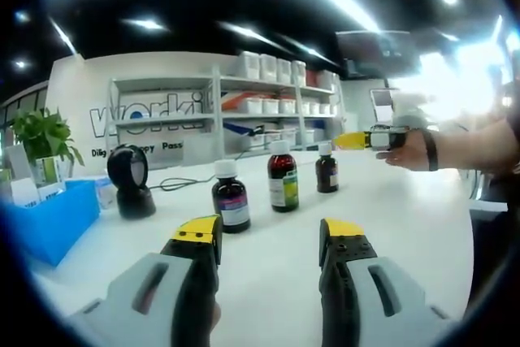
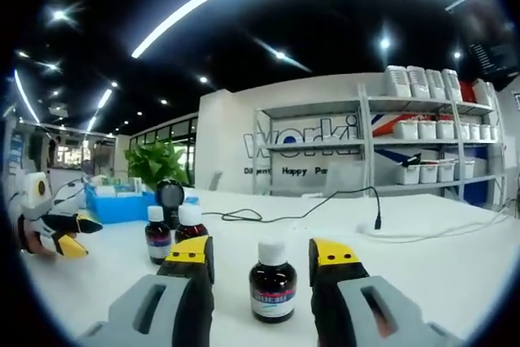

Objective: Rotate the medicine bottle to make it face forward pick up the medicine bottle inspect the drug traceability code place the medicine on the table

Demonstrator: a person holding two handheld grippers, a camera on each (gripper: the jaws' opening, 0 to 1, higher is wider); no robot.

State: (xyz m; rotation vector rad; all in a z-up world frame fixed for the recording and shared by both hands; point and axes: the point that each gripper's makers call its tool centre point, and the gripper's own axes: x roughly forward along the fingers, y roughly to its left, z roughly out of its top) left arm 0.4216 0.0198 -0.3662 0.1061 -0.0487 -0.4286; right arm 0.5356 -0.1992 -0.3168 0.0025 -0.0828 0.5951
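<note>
Three brown medicine bottles with white caps stand in a row on the white table (image 1: pixel 406 225): a near one (image 1: pixel 231 201), a middle one (image 1: pixel 283 180) and a far one (image 1: pixel 327 170). My left gripper (image 1: pixel 270 233) is open and empty, a short way back from the near bottle. A hand holds my right gripper (image 1: pixel 351 140) beside the far bottle, tips pointing at it. In the right gripper view that bottle (image 2: pixel 272 286) stands upright in the gap of my open right gripper (image 2: pixel 262 251), untouched. The other two bottles (image 2: pixel 157 233) (image 2: pixel 188 225) stand behind it at the left.
A black scanner (image 1: pixel 130 180) with a cable (image 2: pixel 325 213) stands at the back left. Beside it are a blue bin (image 1: pixel 53 221) and a green plant (image 1: pixel 45 140). Shelves with white boxes (image 1: pixel 268 99) line the back wall. My left gripper (image 2: pixel 69 233) appears at the left edge.
</note>
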